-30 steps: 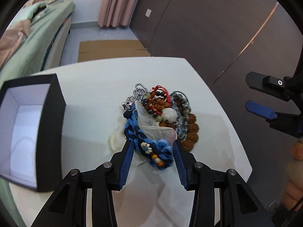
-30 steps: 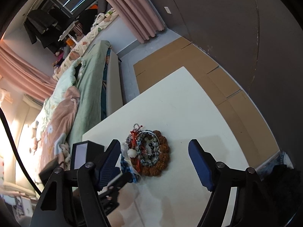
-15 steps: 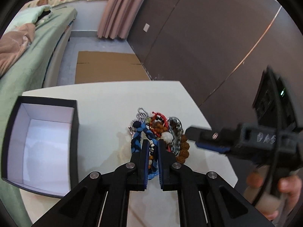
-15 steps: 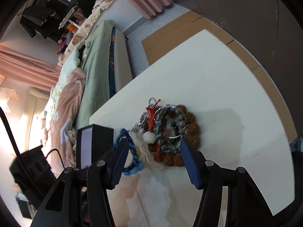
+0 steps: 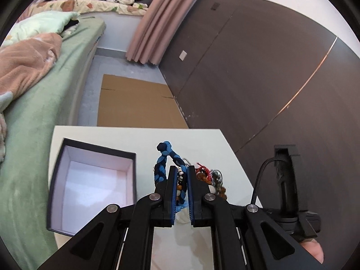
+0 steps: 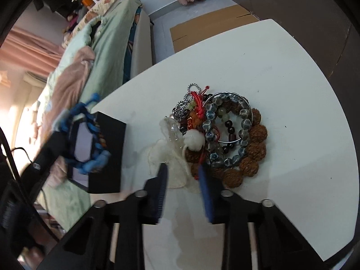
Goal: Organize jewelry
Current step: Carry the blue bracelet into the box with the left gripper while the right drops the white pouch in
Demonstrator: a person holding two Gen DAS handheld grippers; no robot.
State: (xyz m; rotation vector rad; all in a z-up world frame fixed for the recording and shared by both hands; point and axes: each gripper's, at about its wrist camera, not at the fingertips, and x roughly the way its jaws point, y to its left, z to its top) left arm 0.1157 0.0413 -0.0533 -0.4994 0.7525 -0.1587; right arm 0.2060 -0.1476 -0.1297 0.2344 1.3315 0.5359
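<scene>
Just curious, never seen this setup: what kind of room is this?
Most likely a bedroom at home: a bed with green bedding, pink curtains, and a white table with a heap of jewelry.

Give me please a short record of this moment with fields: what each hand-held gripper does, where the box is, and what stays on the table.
left hand-held gripper: shut on the blue braided bracelet, lifted off the table
right hand-held gripper: open, low at the near edge of the jewelry pile, holding nothing
box: black outside, white inside, open, nothing visible in it, to the left of the pile
table: white; the pile holds beaded bracelets, a silver chain, red cord and a sheer pouch
</scene>
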